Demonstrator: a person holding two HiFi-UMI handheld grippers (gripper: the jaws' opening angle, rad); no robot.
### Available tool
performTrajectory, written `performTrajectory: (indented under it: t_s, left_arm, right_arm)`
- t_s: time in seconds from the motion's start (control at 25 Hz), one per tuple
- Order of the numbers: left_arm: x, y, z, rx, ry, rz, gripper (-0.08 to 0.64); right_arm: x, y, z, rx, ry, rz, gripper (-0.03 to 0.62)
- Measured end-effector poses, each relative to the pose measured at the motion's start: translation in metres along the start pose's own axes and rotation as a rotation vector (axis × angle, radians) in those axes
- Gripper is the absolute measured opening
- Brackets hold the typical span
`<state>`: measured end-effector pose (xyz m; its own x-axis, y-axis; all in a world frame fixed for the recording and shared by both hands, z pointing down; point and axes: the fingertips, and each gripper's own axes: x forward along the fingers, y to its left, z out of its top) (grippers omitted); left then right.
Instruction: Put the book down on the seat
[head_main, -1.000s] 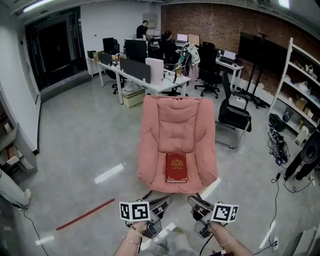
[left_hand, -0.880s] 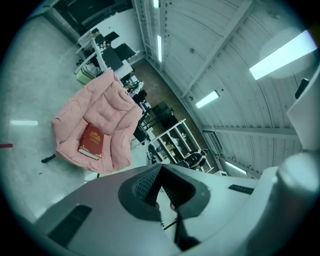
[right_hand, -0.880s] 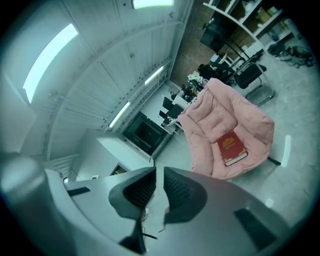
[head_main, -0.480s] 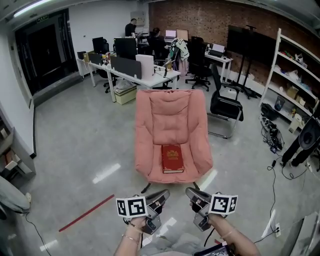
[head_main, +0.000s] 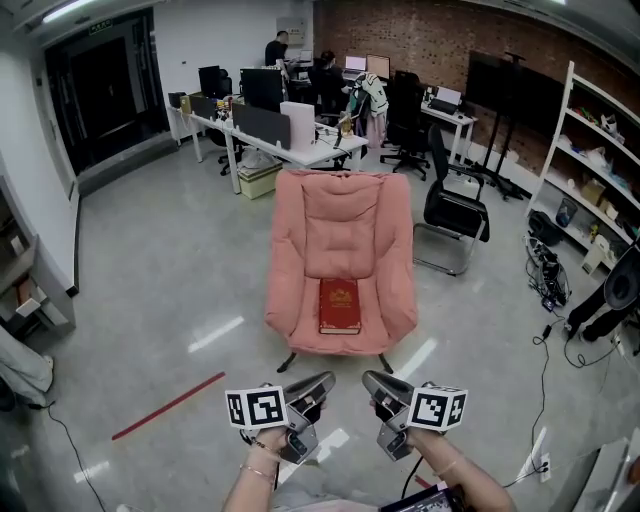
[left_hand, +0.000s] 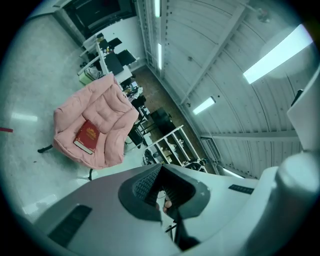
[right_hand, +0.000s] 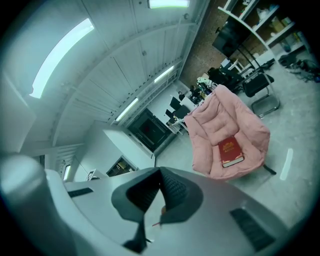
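Observation:
A red book (head_main: 339, 305) with a gold emblem lies flat on the seat of a pink cushioned chair (head_main: 341, 232) in the middle of the head view. The same book (left_hand: 86, 136) shows in the left gripper view and again, as the book (right_hand: 230, 152), in the right gripper view, on the pink chair (left_hand: 98, 116) (right_hand: 231, 130). My left gripper (head_main: 322, 384) and right gripper (head_main: 371, 384) are held side by side well in front of the chair, near the bottom of the head view. Both are shut and empty.
Grey polished floor surrounds the chair, with a strip of red tape (head_main: 167, 406) at the left. A black office chair (head_main: 453, 214) stands right of the pink chair. Desks with monitors (head_main: 264, 128) and seated people are behind. Shelving (head_main: 596, 170) and cables (head_main: 548, 270) line the right.
The view has pulled back from the chair, so the book looks smaller and farther. Both grippers stay low in front, side by side. The book has not moved on the seat.

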<state>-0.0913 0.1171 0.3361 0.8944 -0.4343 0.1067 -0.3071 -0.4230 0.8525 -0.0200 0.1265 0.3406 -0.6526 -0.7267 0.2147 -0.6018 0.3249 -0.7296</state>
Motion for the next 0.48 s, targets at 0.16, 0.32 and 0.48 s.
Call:
performTrajectory:
  t_s: [0.16,0.32,0.48]
  left_arm:
    - [-0.002,-0.014,-0.018,-0.011,-0.032,-0.007,0.0]
    - [-0.006,-0.027,-0.036,-0.018,-0.045,-0.003,0.0]
    - [-0.012,-0.035,-0.056,-0.021,-0.053,0.011,0.0]
  right_arm:
    - [-0.022,0.003,-0.008,-0.046,0.013,0.017,0.015]
    - [-0.044,0.003,-0.013,-0.028,0.005,0.024,0.015]
    - [-0.062,0.002,-0.024,-0.027,0.02,0.021,0.015]
